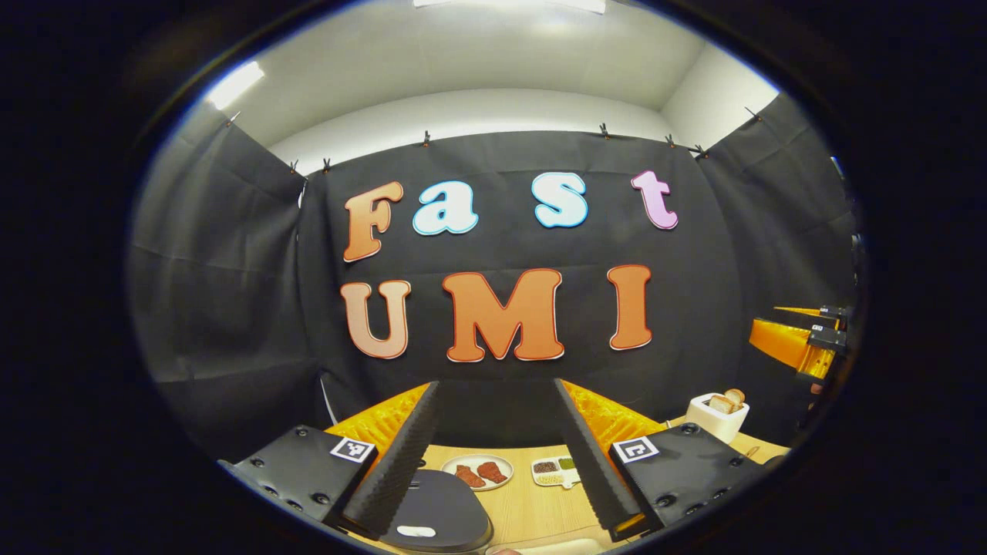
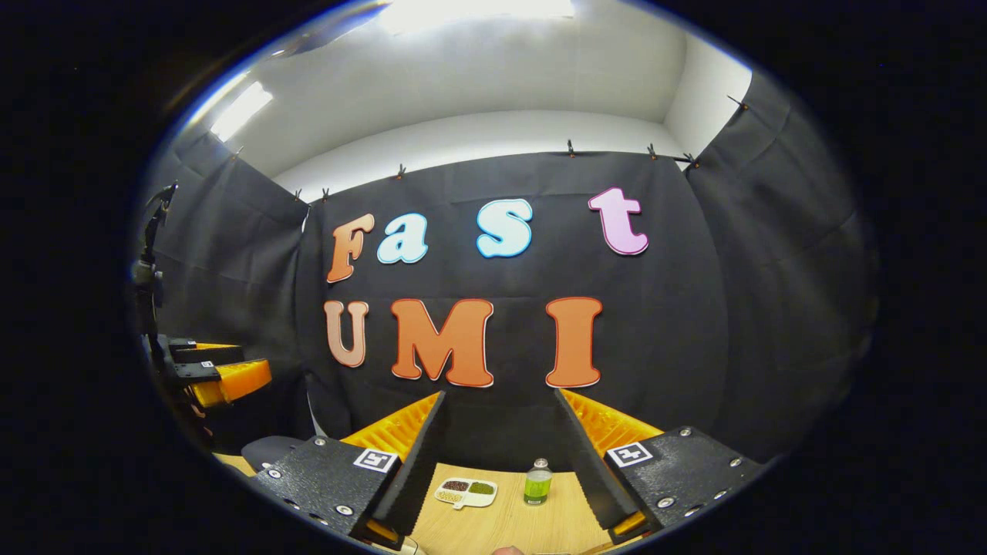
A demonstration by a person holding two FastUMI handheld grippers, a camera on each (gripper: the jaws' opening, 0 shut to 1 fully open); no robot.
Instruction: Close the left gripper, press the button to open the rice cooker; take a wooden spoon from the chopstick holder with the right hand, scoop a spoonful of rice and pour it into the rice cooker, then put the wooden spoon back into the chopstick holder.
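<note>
Nearest the lens in the left gripper view: left gripper [image 1: 497,455], two fingers spread wide, nothing between them, held above a wooden table [image 1: 532,509]. Just below and between the fingers, one rice cooker [image 1: 439,512], dark lid down, one pale button patch near its front edge. Beyond it on the table, one round plate [image 1: 478,471] with two reddish pieces, and beside that one divided dish [image 1: 557,471] with small heaps of grain in brown, green and pale tones. Farther right, one white chopstick holder [image 1: 717,416] near the table's far corner, with what look like two wooden spoon ends [image 1: 728,399] poking out of the top. At the right edge, higher up, the right gripper [image 1: 837,325] seen from the side, well apart from everything on the table.

In the right gripper view: right gripper [image 2: 501,462], two fingers likewise wide apart and holding nothing, over the same table [image 2: 509,524]. Between the fingers, farther off, one divided dish [image 2: 466,492] and, just right of it, one small bottle [image 2: 537,482] of green liquid, upright. At the left edge, the left gripper [image 2: 185,358] side-on, with the dark curve of the rice cooker [image 2: 270,449] below it.
</note>
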